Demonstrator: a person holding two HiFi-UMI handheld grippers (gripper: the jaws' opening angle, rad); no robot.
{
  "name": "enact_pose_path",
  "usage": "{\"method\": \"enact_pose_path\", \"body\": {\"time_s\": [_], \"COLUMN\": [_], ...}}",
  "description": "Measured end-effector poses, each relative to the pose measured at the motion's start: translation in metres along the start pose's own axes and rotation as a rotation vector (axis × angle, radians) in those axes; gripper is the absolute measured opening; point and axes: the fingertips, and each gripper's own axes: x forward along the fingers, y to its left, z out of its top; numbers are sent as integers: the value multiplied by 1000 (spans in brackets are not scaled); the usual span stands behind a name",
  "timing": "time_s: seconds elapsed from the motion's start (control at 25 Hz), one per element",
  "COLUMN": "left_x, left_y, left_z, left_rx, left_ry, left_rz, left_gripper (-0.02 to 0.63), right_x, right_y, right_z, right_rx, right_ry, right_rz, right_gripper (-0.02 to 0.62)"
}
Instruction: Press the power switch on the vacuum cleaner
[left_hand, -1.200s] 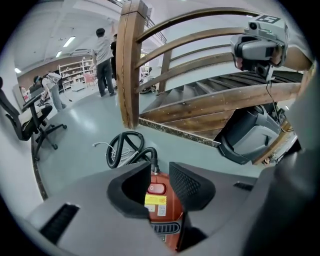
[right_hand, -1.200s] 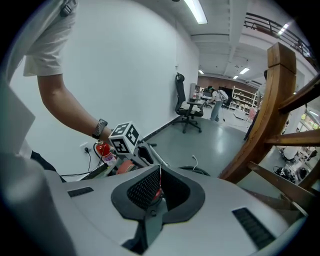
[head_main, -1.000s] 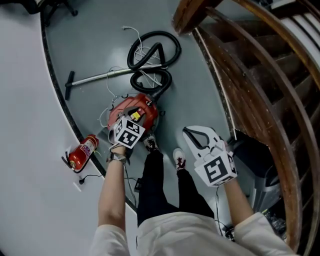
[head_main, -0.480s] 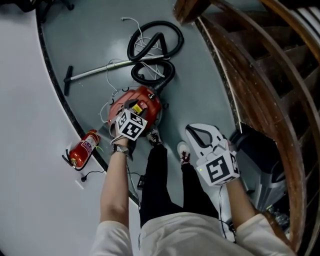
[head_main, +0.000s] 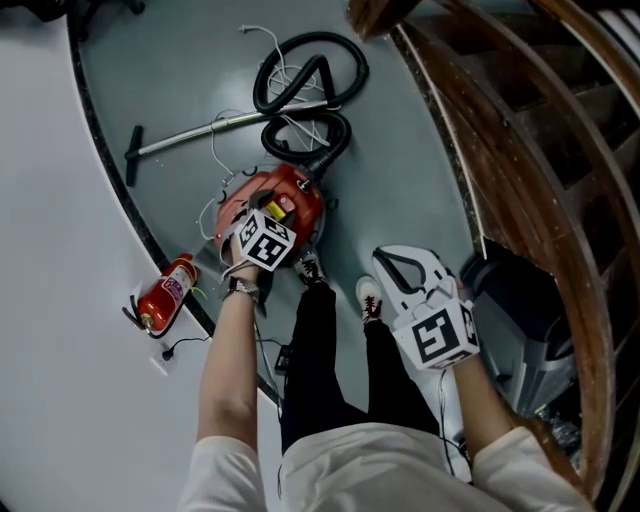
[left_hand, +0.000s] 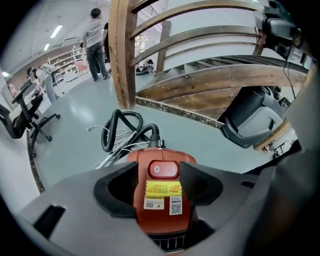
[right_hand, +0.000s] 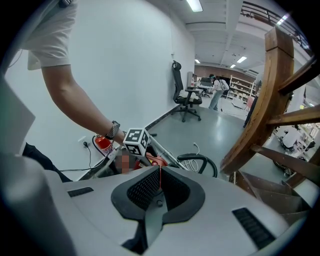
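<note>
The red vacuum cleaner (head_main: 292, 196) lies on the grey floor just ahead of the person's feet. Its red rocker power switch (left_hand: 164, 169) faces up, above a yellow label. My left gripper (head_main: 272, 214) hangs right over the vacuum's body, pointing steeply down. Its jaws are opening, and in the left gripper view (left_hand: 159, 176) the switch and label show between the dark pads, which do not press on the casing. My right gripper (head_main: 384, 260) is held off to the right above the floor, shut with nothing in it (right_hand: 160, 172).
A black hose (head_main: 305, 90) coils beyond the vacuum, with a metal wand (head_main: 220, 135) and white cord (head_main: 214, 165) beside it. A red fire extinguisher (head_main: 165, 298) lies by the white curved wall. A wooden stair railing (head_main: 500, 150) and a grey machine (head_main: 520, 300) stand at the right.
My left gripper has come down over the vacuum's body and its jaws have widened. The right gripper has barely shifted.
</note>
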Motion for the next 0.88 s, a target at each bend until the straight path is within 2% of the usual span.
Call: {"method": "enact_pose_path", "body": {"time_s": [0.36, 0.6, 0.88], "left_x": [10, 11, 12], "left_y": [10, 9, 9], "left_z": [-2, -4, -4], "left_rx": [-49, -5, -18], "left_ry": [43, 57, 67], "left_rz": [45, 77, 70], "left_gripper": [247, 258, 261], "right_x": [1, 0, -1], "right_y": [-2, -5, -7], "right_z": [-14, -19, -26], "right_rx": [12, 30, 46], "right_ry": [22, 25, 34], "right_rz": [3, 0, -9], "right_gripper": [29, 30, 29]}}
